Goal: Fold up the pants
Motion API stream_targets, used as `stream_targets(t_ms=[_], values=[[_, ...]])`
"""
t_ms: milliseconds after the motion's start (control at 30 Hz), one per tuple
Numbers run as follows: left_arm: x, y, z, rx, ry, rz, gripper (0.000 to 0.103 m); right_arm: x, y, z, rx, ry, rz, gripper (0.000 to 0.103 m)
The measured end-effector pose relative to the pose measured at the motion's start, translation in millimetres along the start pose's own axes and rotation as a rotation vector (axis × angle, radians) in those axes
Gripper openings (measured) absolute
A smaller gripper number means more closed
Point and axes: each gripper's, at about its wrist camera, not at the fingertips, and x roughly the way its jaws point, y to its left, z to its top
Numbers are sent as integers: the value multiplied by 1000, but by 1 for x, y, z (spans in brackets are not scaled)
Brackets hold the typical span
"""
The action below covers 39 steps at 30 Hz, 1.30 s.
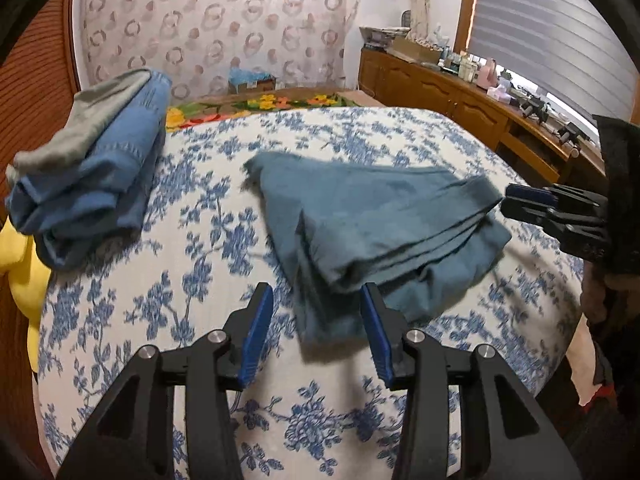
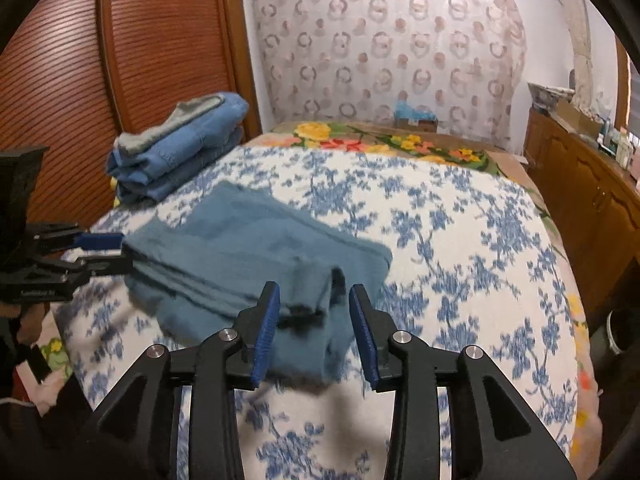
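Note:
The teal pants (image 1: 380, 220) lie folded into a thick layered bundle on the bed's blue-flowered cover (image 1: 160, 280). My left gripper (image 1: 318, 320) is open, and the bundle's near corner lies loosely between its blue pads without being pressed. In the right wrist view the pants (image 2: 248, 252) spread to the left, and my right gripper (image 2: 314, 320) is open astride a raised fold at their near right end. Each gripper shows in the other's view: the right gripper (image 1: 510, 202) at the bundle's right edge, the left gripper (image 2: 125, 253) at its left edge.
A stack of folded blue jeans with a grey garment on top (image 1: 92, 184) (image 2: 180, 148) sits at the bed's far left, by a slatted wooden door (image 2: 60, 100). A yellow item (image 1: 16, 268) lies at the left edge. A cluttered wooden sideboard (image 1: 460, 96) runs along the right.

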Motion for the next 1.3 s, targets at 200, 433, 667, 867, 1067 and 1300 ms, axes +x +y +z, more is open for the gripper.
stream_targets(t_ms=[200,433,667,867,1067,1300], values=[[8,4,-2,6,23,13,44,9,0,-13,-23,60,0,40],[19,0,6,37,40,26,44,25,3,-7,-60,99,-6,40],[24,-3,23,58,21,7,44,42,5,4,-136,130,-16,40],[40,-5,44,61,20,-31,44,48,0,18,-159,91,17,39],[52,-4,54,54,17,-60,44,62,-13,27,-141,94,31,40],[58,8,57,2,10,-112,31,77,-22,36,-123,138,77,39]])
